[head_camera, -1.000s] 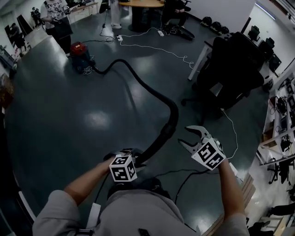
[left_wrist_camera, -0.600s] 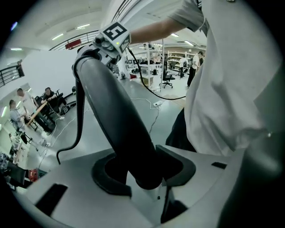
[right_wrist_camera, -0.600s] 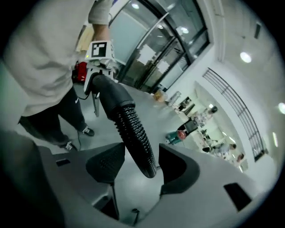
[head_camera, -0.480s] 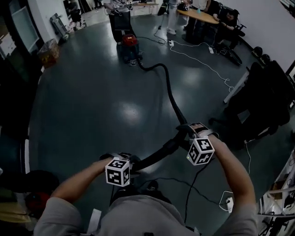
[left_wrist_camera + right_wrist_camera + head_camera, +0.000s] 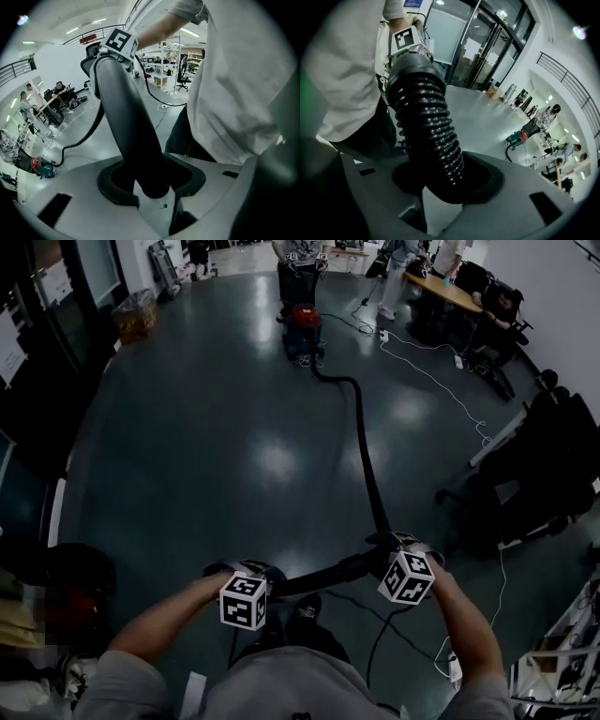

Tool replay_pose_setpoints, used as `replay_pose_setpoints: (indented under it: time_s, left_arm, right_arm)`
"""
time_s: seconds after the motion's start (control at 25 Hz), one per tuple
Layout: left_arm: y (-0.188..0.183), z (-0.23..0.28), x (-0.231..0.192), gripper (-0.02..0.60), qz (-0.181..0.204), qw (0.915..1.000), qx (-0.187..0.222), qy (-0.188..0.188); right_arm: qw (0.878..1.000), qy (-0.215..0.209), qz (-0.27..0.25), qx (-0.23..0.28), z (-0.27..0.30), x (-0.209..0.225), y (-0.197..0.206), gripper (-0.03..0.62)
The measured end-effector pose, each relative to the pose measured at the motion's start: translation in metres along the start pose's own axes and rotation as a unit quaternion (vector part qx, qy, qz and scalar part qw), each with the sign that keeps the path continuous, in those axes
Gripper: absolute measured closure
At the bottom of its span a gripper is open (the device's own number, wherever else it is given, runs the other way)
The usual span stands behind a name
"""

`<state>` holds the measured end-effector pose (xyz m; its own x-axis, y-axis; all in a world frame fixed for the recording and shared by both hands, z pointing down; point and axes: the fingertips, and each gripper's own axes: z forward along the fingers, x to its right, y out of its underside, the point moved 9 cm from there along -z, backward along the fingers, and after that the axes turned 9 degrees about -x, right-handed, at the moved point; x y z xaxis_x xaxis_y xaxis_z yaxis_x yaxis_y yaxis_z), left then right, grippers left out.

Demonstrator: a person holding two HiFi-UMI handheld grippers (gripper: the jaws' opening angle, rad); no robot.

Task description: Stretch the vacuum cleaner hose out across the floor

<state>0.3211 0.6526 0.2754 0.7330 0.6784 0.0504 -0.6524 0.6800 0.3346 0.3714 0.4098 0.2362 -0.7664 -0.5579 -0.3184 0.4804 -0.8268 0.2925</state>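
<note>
The red vacuum cleaner (image 5: 302,322) stands far up the floor, and its black hose (image 5: 364,442) runs almost straight from it toward me. At my right gripper (image 5: 394,542) the hose bends left and carries on to my left gripper (image 5: 248,571). The left gripper (image 5: 150,180) is shut on the hose's smooth end tube (image 5: 124,108). The right gripper (image 5: 443,180) has just been closing, and its jaws now hold the ribbed hose (image 5: 424,108). The vacuum cleaner (image 5: 518,137) shows small in the distance.
A person (image 5: 302,254) stands behind the vacuum cleaner, and others sit at a table (image 5: 450,289) at the back right. A black office chair (image 5: 544,465) stands at the right. A white cable (image 5: 431,381) crosses the floor and a black cable (image 5: 375,615) lies by my feet.
The hose's wide curve has pulled out into a nearly straight line. My right gripper, open beside the hose before, has come down and taken hold of it. The vacuum cleaner now lies farther off.
</note>
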Motion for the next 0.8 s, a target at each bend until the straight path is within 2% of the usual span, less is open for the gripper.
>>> replay_pose_setpoints:
  time_s: [0.24,0.44,0.52,0.64,0.8]
  left_arm:
    - [-0.003,0.010,0.059,0.418,-0.011,0.9998,0.009,-0.011]
    - [-0.028,0.005,0.082,0.443,-0.069,0.9949,0.032,-0.066]
    - [-0.048,0.003,0.093,0.448,-0.080,0.9918,0.035,-0.093]
    - [-0.080,0.005,0.114,0.449,-0.072,0.9889,0.012,-0.129]
    - [-0.116,0.023,0.136,0.449,-0.056,0.9855,-0.025,-0.158]
  right_arm:
    - [0.997,-0.025,0.066,-0.016,-0.021,-0.088,0.003,0.404]
    - [0.990,-0.036,0.135,0.009,-0.044,-0.151,0.030,0.414]
    - [0.986,-0.032,0.160,0.028,-0.055,-0.180,0.046,0.421]
    - [0.974,-0.018,0.213,0.073,-0.076,-0.226,0.068,0.430]
    - [0.944,-0.005,0.308,0.118,-0.094,-0.291,0.095,0.434]
